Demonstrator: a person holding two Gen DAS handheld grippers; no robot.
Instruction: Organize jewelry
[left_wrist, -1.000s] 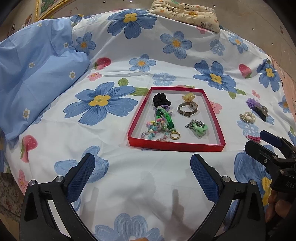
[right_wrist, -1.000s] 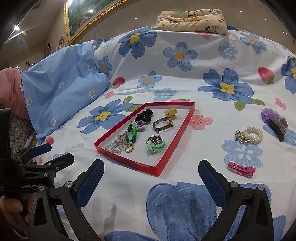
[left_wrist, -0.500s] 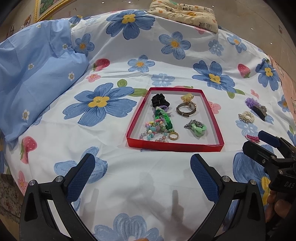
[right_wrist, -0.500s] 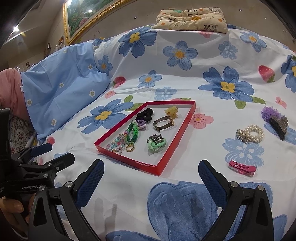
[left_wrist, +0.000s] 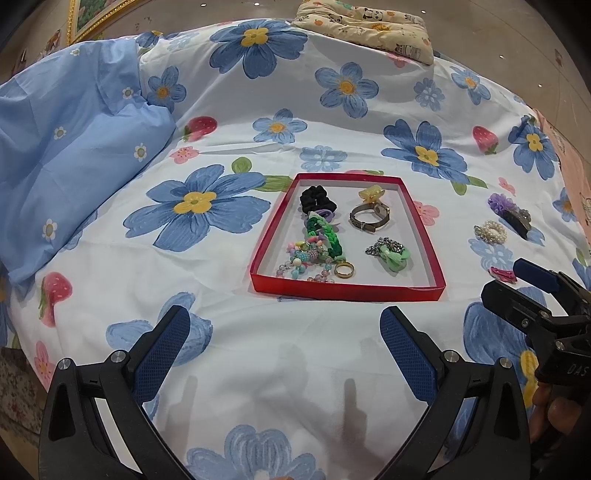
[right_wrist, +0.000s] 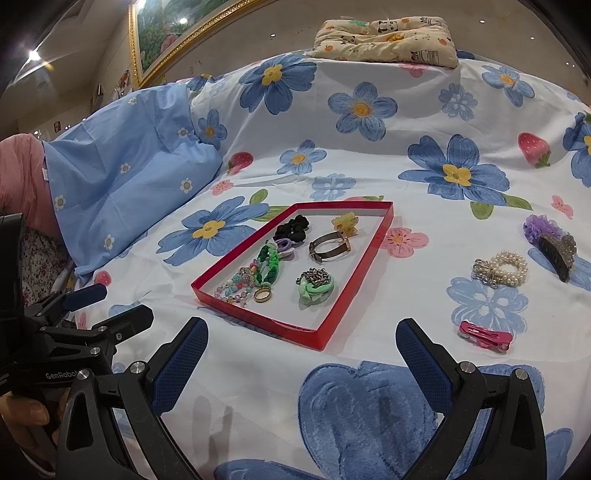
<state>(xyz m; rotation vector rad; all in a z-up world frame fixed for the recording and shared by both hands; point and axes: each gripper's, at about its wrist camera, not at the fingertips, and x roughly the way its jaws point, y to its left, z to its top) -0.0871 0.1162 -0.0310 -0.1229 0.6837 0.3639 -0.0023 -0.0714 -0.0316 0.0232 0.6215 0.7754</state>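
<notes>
A red tray (left_wrist: 347, 291) (right_wrist: 258, 319) lies on the flowered bedsheet and holds several pieces: a black scrunchie (left_wrist: 316, 197), a watch (left_wrist: 369, 218), a green braid (left_wrist: 325, 236), beads, a gold ring (left_wrist: 344, 269) and a green chain piece (left_wrist: 391, 253). Right of the tray lie a pink hair clip (right_wrist: 484, 336), a pearl bracelet (right_wrist: 504, 271) and a purple claw clip (right_wrist: 554, 240). My left gripper (left_wrist: 284, 347) is open and empty, short of the tray's near edge. My right gripper (right_wrist: 301, 354) is open and empty, near the tray's right corner.
A light blue pillow (left_wrist: 70, 155) lies at the left. A folded cream panda-print cloth (right_wrist: 388, 40) sits at the far edge of the bed. A pink cloth (left_wrist: 569, 173) shows at the right edge.
Both grippers have drifted slightly; the scene has shifted a little in each view. Nothing was picked up or released.
</notes>
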